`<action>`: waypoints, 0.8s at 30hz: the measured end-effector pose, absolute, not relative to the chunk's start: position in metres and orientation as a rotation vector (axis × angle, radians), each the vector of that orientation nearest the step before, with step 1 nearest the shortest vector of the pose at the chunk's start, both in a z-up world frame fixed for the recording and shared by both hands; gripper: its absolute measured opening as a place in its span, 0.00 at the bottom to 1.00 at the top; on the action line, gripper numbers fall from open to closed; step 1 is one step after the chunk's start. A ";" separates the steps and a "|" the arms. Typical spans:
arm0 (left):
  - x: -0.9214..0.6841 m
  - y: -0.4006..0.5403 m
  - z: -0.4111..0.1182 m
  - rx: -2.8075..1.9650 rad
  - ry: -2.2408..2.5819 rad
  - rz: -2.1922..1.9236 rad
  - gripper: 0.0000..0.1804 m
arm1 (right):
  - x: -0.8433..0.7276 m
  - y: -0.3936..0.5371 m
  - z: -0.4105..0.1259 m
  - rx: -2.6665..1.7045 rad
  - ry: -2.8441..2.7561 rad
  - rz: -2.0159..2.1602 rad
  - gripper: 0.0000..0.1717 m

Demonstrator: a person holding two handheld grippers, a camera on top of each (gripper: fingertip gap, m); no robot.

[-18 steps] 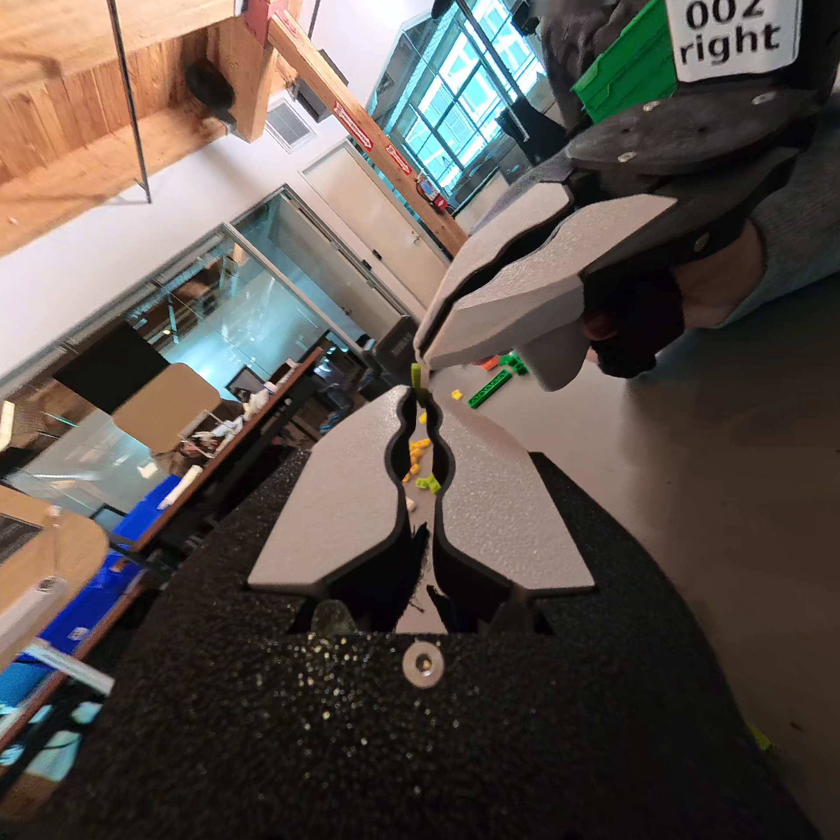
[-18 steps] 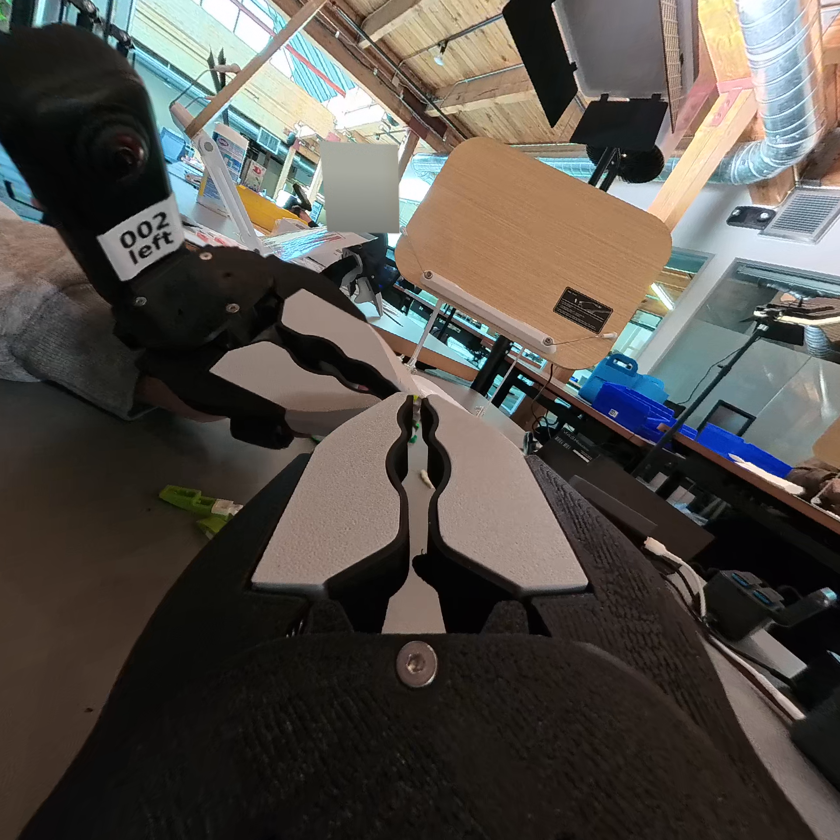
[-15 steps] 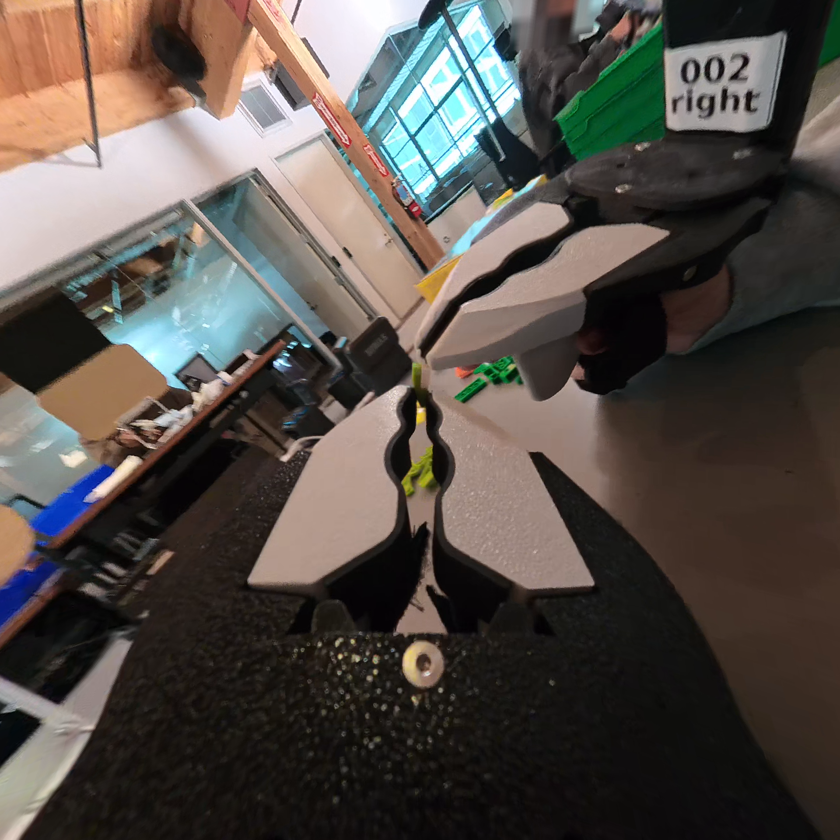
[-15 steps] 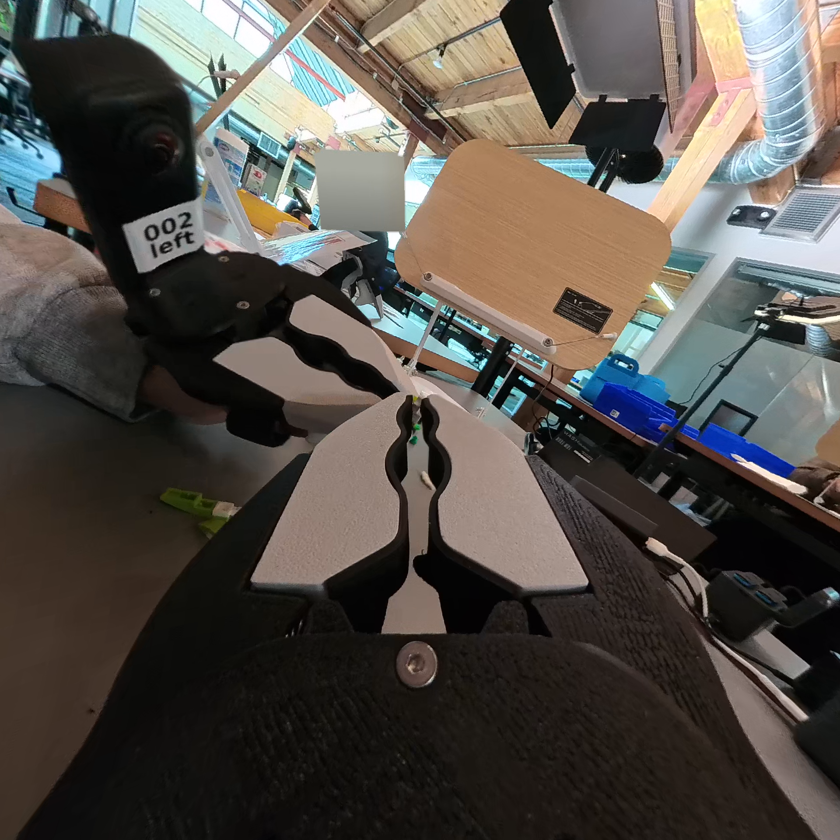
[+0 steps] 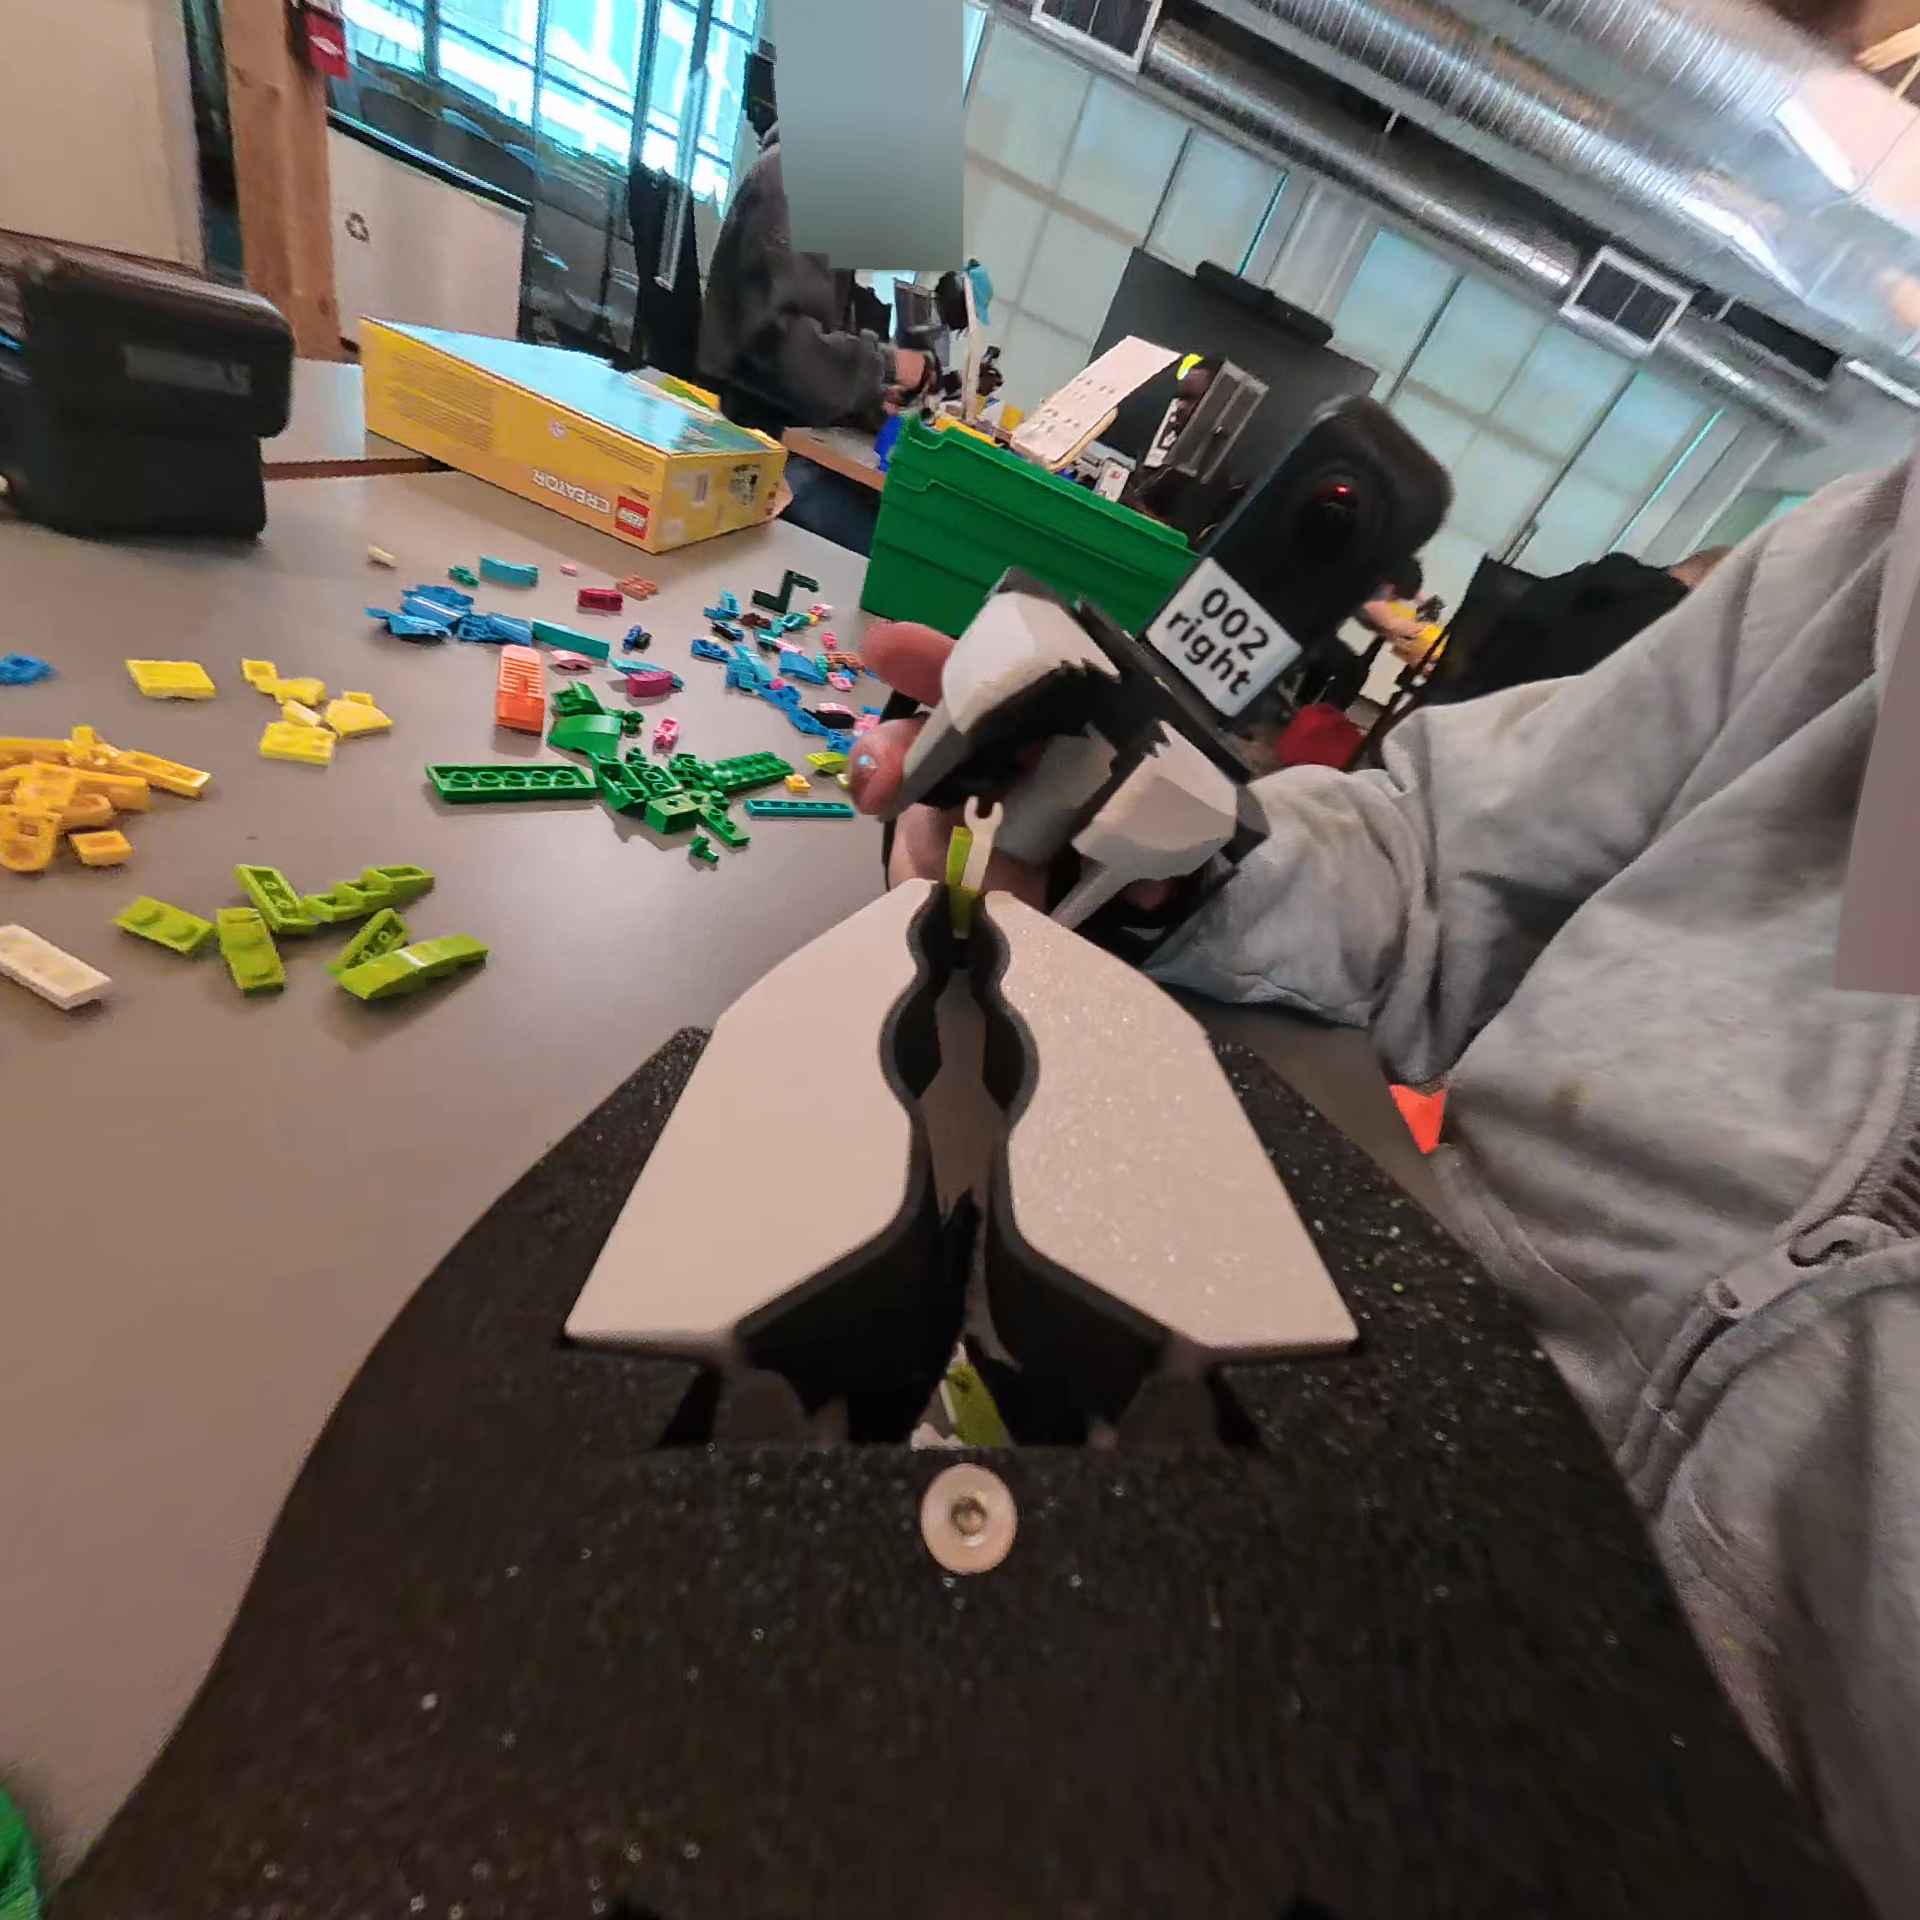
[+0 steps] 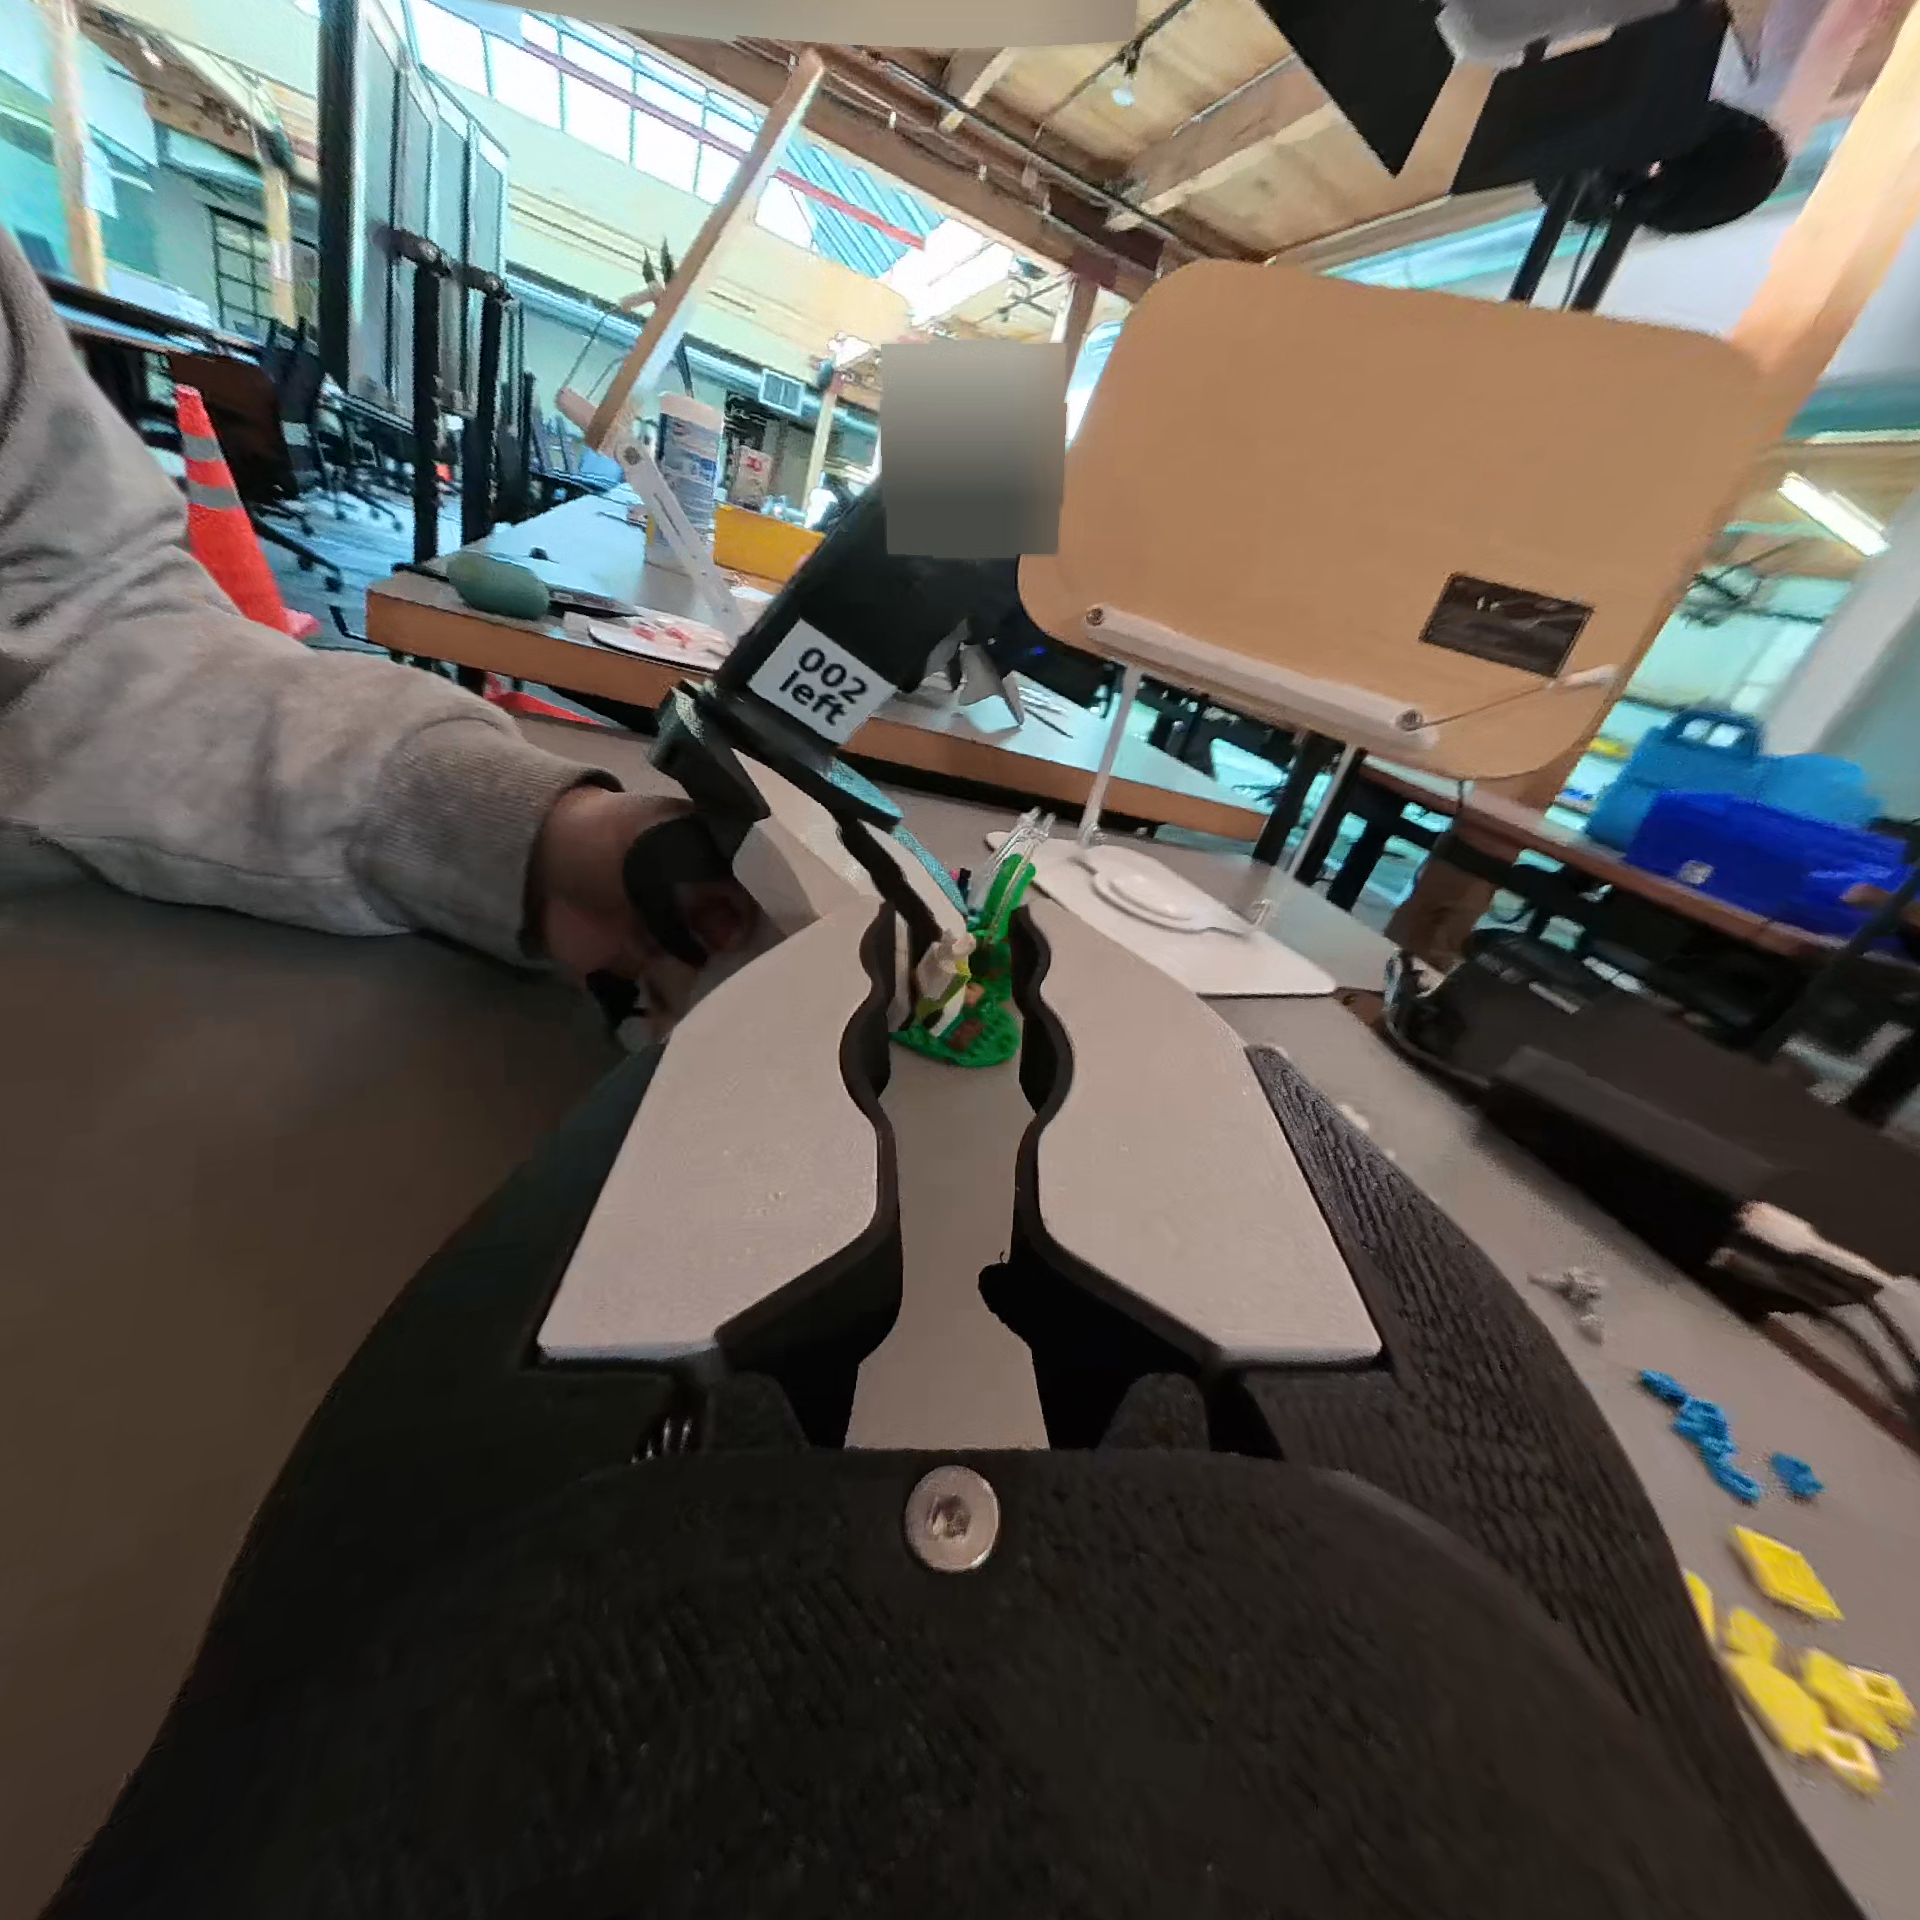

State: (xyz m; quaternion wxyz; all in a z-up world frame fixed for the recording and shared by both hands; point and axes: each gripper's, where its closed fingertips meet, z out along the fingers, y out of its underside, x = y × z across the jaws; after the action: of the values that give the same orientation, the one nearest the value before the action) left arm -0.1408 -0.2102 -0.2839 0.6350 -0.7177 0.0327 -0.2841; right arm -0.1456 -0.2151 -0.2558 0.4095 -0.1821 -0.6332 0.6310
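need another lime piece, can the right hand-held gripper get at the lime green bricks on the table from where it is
Probably yes. The right hand-held gripper stands open and holds nothing, and the lime green bricks lie loose on bare table. It would have to cross in front of the left hand-held gripper, shut on a lime and white piece.

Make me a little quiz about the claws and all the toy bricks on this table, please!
1. True or false: the left claw is shut on a thin lime and white piece.
2. Which claw has its fingers apart? A) left B) right
3. What colour is the long box at the back of the table?

Key: 1 true. 2 B: a plain gap shows between the right claw's fingers, nothing pinched. 3 yellow.
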 end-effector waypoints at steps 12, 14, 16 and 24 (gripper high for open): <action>-0.131 -0.210 -0.290 -1.692 0.132 -0.654 0.01 | -0.144 -0.219 -0.269 -0.469 -1.737 1.565 0.03; -0.131 -0.210 -0.291 -1.703 0.134 -0.646 0.01 | -0.144 -0.218 -0.270 -0.466 -1.748 1.559 0.03; -0.129 -0.209 -0.292 -1.712 0.143 -0.640 0.01 | -0.144 -0.219 -0.271 -0.462 -1.756 1.564 0.03; -0.142 -0.206 -0.288 -1.673 0.088 -0.512 0.02 | -0.155 -0.214 -0.268 -0.616 -1.712 1.589 0.03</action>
State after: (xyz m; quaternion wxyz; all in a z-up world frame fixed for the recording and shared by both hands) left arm -0.1424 -0.2057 -0.2876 0.6401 -0.7337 0.0384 -0.2247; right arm -0.1547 -0.2135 -0.2681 0.3549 -0.2384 -0.6626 0.6149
